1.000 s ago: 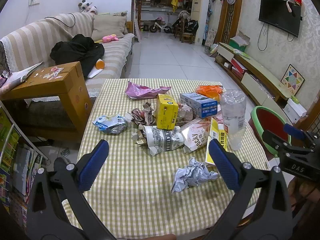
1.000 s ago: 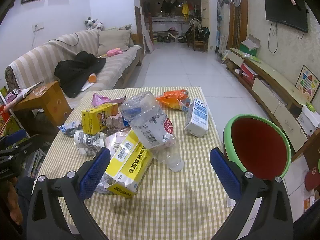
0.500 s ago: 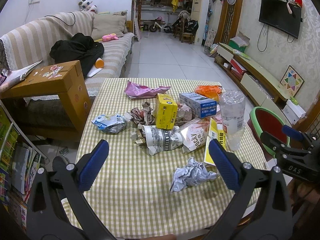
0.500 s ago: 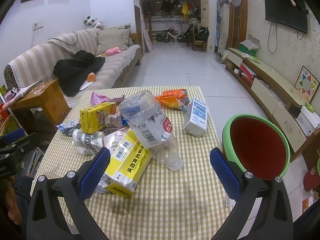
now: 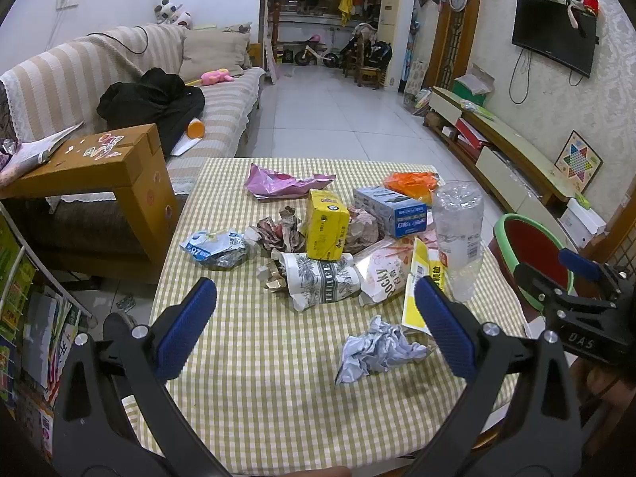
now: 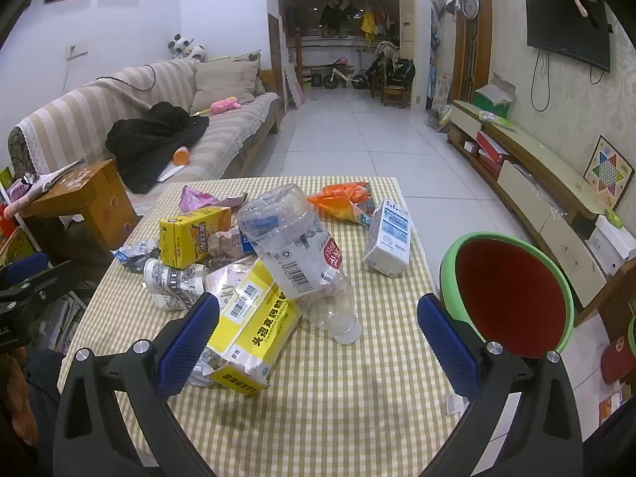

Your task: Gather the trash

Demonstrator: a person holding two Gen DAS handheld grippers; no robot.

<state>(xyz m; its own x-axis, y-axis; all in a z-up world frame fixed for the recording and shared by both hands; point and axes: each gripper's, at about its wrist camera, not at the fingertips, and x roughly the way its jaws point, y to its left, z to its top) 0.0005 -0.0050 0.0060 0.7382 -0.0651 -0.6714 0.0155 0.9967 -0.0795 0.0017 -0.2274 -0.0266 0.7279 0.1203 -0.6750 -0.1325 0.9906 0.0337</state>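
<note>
Trash lies on a checked tablecloth (image 5: 258, 389): a clear plastic bottle (image 6: 296, 256), a yellow box (image 6: 254, 338), a yellow carton (image 5: 326, 224), a blue-white carton (image 6: 387, 236), a crumpled grey paper (image 5: 377, 349), a printed paper cup (image 5: 322, 280), a pink bag (image 5: 278, 183) and an orange bag (image 6: 340, 196). A green bin with a red inside (image 6: 510, 298) stands at the table's right side. My left gripper (image 5: 314, 330) is open and empty above the near table edge. My right gripper (image 6: 318, 342) is open and empty, facing the bottle.
A striped sofa (image 5: 99, 75) with black clothes stands at the left. A wooden side table (image 5: 95, 167) sits beside the table. A low TV cabinet (image 6: 536, 167) runs along the right wall. Tiled floor (image 6: 357, 131) stretches beyond.
Both grippers stay open. The views have shifted very slightly; the trash has not moved.
</note>
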